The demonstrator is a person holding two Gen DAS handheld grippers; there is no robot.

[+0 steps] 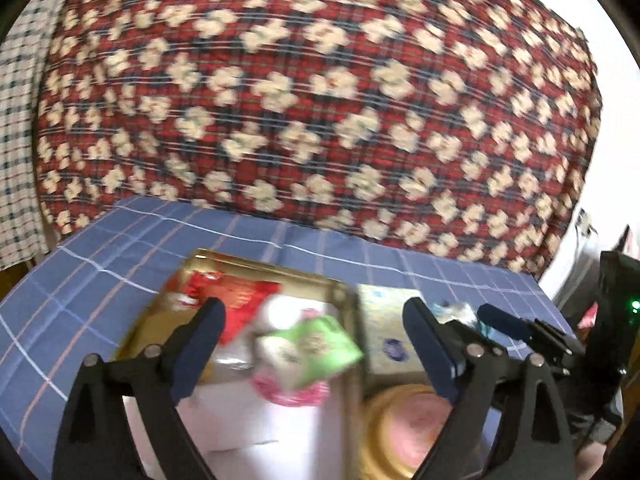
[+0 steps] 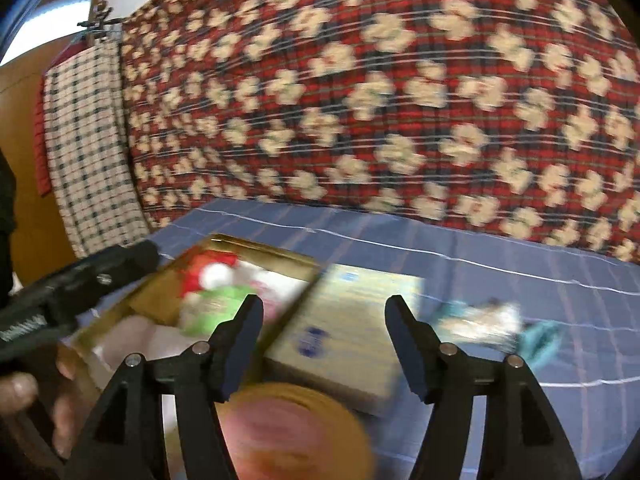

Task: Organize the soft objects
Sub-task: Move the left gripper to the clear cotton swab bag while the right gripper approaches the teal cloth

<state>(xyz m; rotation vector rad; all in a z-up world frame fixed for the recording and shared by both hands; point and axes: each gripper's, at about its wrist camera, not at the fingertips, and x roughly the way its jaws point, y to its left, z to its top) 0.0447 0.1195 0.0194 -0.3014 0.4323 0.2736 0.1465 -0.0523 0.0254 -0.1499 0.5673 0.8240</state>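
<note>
A gold tray (image 1: 346, 292) lies on a blue checked cloth (image 1: 100, 256) and holds soft packs: a green pack (image 1: 320, 344), a red one (image 1: 240, 304), a pink-and-white one (image 1: 292, 392). My left gripper (image 1: 316, 340) is open and empty, hovering over the tray above the green pack. My right gripper (image 2: 324, 340) is open and empty over a pale flat box (image 2: 352, 320), right of the tray (image 2: 256, 248). A small teal-and-white soft item (image 2: 484, 320) lies on the cloth at the right. All is motion-blurred.
A round gold tin with a pink top (image 2: 292, 432) sits near the front, also in the left wrist view (image 1: 404, 428). A large red floral quilt (image 1: 320, 100) rises behind the cloth. A checked towel (image 2: 84, 140) hangs at the left.
</note>
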